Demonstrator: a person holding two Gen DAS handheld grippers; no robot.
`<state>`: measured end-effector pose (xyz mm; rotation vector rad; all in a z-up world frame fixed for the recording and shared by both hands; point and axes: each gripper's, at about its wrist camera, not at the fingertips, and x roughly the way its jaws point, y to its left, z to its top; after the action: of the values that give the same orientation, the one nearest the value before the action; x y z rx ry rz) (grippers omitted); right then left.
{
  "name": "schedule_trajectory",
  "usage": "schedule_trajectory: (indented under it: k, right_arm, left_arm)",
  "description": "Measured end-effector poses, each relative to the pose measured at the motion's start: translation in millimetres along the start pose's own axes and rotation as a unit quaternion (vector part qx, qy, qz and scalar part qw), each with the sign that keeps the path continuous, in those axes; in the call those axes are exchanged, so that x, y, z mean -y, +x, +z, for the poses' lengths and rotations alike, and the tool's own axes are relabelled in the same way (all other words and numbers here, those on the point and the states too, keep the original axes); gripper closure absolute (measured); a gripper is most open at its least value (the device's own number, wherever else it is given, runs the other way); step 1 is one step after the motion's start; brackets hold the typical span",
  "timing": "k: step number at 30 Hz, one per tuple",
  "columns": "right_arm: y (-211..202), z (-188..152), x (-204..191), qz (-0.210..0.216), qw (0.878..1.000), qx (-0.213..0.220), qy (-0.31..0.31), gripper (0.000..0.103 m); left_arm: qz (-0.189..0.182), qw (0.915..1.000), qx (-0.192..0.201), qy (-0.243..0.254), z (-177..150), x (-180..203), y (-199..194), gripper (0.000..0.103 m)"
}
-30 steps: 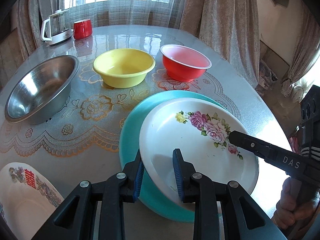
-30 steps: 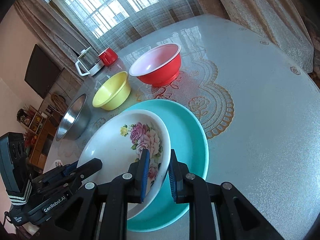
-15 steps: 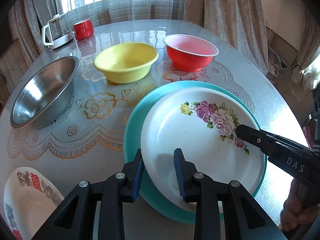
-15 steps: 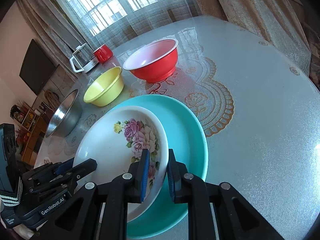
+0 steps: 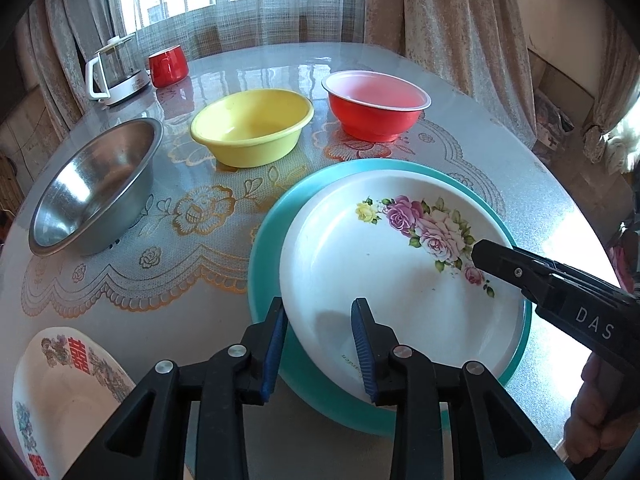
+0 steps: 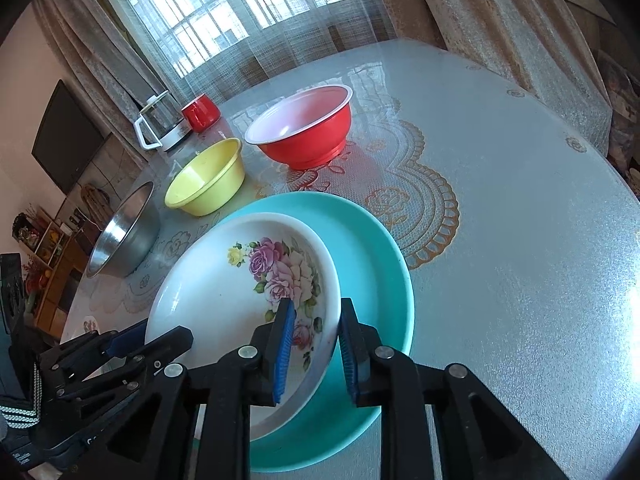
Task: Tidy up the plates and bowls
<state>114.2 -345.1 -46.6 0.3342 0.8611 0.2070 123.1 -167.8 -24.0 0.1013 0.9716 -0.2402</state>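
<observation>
Left gripper: jaws just opening, straddle near rim of white plate, pads clear of it. Right gripper: jaws likewise just opening, astride opposite rim, no visible pinch. Plate rests nested in teal plate, slightly off-centre, on table. Step, by my reading: release after stacking. Do it well: open both evenly, withdraw along fingers, avoid dragging rim. Both tools angled steeply down, facing each other across plate.
</observation>
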Motion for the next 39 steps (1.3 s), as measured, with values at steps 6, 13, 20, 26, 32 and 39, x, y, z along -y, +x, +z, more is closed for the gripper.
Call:
schedule_trajectory:
  k: [6,13,20,26,32,39]
  right_arm:
    - [-16,0,-3,-0.006,1.000,0.028,0.002,0.072]
    - [-24,-7,-8,-0.017,0.999,0.038,0.002,0.072]
    - [-33,-11,-16,-0.021,0.998,0.056,-0.001,0.072]
    - [-38,-16,-31,-0.014,0.998,0.062,-0.012,0.071]
    - [-37,-22,-44,0.004,0.998,0.059,-0.010,0.071]
    - [-33,-28,-66,0.029,0.998,0.055,-0.016,0.071]
  left_arm:
    - [0.007,0.9999,0.015,0.002,-1,-1,-7,0.067]
    - [0.007,0.9996,0.029,-0.003,-3,-6,-17,0.065]
    - [-0.002,0.9992,0.041,-0.001,-8,-10,-29,0.064]
    - [-0.012,0.9989,0.045,-0.002,-14,-15,-38,0.064]
    - [-0.016,0.9988,0.047,-0.005,-21,-26,-46,0.064]
    - [-0.015,0.9983,0.055,-0.011,-29,-47,-59,0.064]
